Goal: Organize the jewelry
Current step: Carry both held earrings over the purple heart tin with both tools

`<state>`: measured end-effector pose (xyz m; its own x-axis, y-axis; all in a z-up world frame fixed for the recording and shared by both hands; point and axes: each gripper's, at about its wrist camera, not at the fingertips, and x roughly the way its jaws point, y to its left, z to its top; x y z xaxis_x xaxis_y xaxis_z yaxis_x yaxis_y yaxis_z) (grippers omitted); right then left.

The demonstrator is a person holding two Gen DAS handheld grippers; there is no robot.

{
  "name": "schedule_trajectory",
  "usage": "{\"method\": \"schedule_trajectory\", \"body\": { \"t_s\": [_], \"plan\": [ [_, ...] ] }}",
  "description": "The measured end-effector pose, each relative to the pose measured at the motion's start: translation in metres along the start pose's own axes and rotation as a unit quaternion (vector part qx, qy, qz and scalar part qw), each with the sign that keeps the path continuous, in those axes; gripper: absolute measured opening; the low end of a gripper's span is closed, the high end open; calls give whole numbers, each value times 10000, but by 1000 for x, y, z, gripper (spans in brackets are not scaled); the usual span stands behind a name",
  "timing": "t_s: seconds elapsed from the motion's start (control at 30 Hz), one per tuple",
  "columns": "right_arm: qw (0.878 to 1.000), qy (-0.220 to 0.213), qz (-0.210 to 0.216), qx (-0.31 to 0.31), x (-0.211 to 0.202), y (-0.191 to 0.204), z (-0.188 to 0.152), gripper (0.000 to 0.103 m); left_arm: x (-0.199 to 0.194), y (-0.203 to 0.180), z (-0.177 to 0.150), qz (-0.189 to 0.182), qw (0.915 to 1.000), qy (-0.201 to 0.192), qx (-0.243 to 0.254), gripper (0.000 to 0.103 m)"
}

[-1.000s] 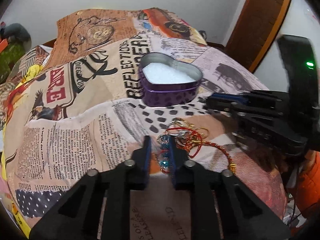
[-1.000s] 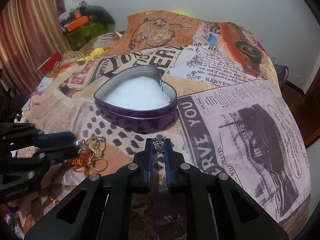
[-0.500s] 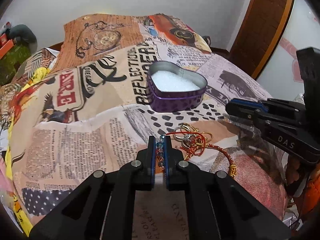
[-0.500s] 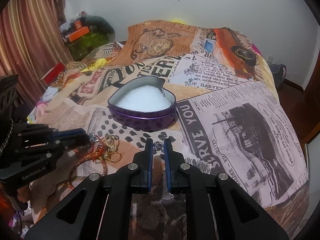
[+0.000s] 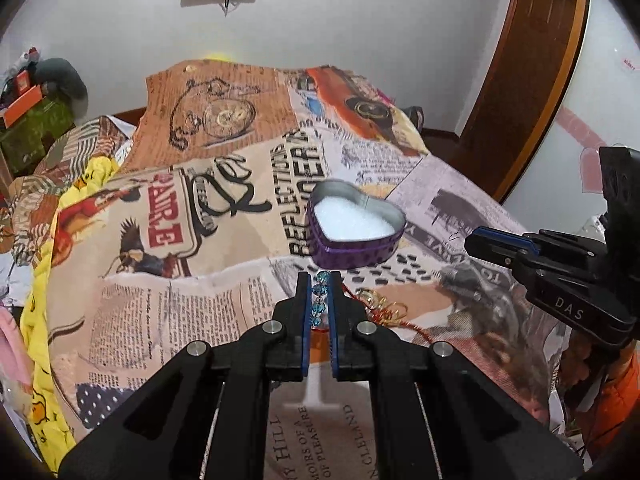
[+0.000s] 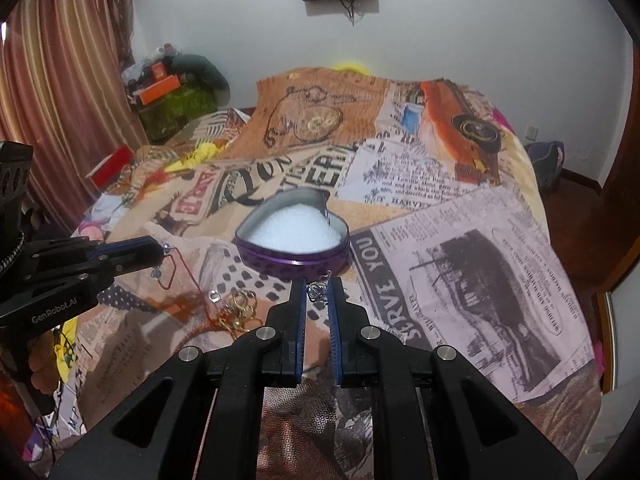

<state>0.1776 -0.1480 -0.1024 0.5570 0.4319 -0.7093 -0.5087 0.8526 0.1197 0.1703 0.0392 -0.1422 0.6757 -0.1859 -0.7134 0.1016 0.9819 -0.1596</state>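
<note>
A purple heart-shaped tin point(image 5: 356, 227) with white foam inside sits open on the bed; it also shows in the right wrist view point(image 6: 294, 238). My left gripper point(image 5: 321, 280) is shut on a blue bead strand point(image 5: 321, 300) and holds it above the bed; a red cord point(image 6: 182, 276) trails from it down to the jewelry pile point(image 6: 236, 314). My right gripper point(image 6: 318, 288) is shut on a small silver piece point(image 6: 318, 290), raised just short of the tin. The pile of gold rings and red cord point(image 5: 384, 310) lies between the grippers.
The bed is covered with a newspaper-print quilt point(image 6: 460, 260). Boxes and clutter point(image 6: 168, 100) stand at the far left by the curtain. A wooden door frame point(image 5: 532, 60) is at the right, and the bed's right edge drops to the floor point(image 6: 572, 208).
Both grippers have risen from the bed with their pieces. The left lifted the bead strand out of the pile, pulling the red cord up. The tin has not moved.
</note>
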Motion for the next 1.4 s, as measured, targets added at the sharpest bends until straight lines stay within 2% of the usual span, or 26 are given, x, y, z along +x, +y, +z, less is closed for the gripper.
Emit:
{"method": "schedule_trajectory", "body": {
  "t_s": [0.43,0.7,1.07,1.4],
  "plan": [
    [9983,-576,-69,-64,-21,4,28,9,-23,-12,37,-2,9973,-711,173,6],
    [9964,-842,-89,-33,-21,-3,46,9,-25,-8,59,-69,9944,-1050,109,6],
    [9971,-752,80,-15,1,-7,52,9,0,-9,78,-290,9939,-1060,97,6],
    [9989,-344,266,-150,35,-4,48,9,44,-5,75,-510,9968,-610,-1,6]
  ]
}}
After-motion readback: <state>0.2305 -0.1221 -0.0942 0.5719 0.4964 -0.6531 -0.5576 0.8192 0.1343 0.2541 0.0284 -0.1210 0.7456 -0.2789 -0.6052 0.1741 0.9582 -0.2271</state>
